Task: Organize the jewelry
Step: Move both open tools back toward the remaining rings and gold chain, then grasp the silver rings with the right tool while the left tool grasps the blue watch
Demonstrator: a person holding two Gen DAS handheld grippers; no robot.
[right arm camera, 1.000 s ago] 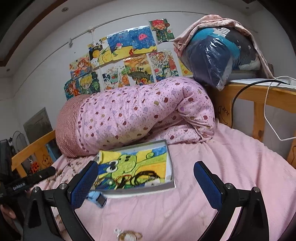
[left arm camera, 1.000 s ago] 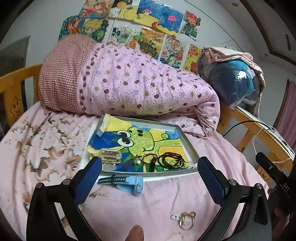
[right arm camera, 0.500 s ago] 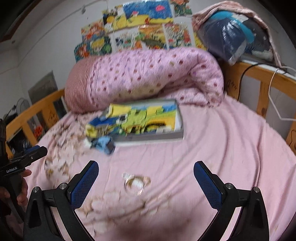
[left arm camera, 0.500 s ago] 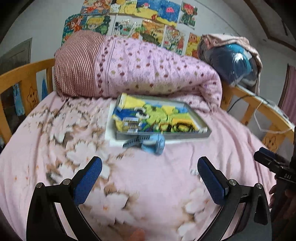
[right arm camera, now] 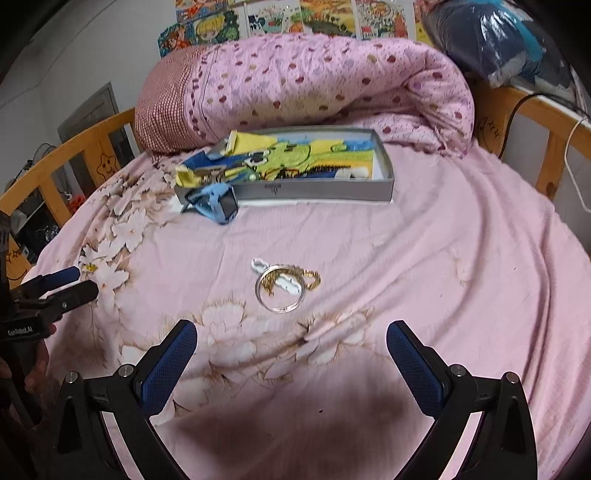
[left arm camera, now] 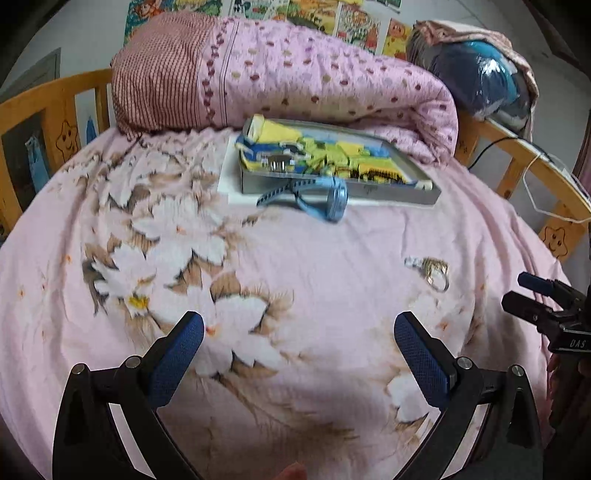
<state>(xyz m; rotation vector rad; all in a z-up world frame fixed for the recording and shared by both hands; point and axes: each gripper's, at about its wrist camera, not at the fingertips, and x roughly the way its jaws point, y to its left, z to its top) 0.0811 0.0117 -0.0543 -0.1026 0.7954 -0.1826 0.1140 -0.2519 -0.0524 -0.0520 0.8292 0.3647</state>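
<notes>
A blue watch leans against the grey tray; a ring-and-gold-chain cluster lies apart on the sheet.

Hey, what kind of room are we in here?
Most likely a child's bedroom: a bed with a pink flowered sheet, a rolled dotted quilt at its head, and cartoon drawings taped to the wall behind it.

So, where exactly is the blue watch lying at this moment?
The blue watch lies on the pink bedsheet, against the front left corner of the grey tray, in both wrist views. The clear bangle lies nearer the grippers.
</notes>
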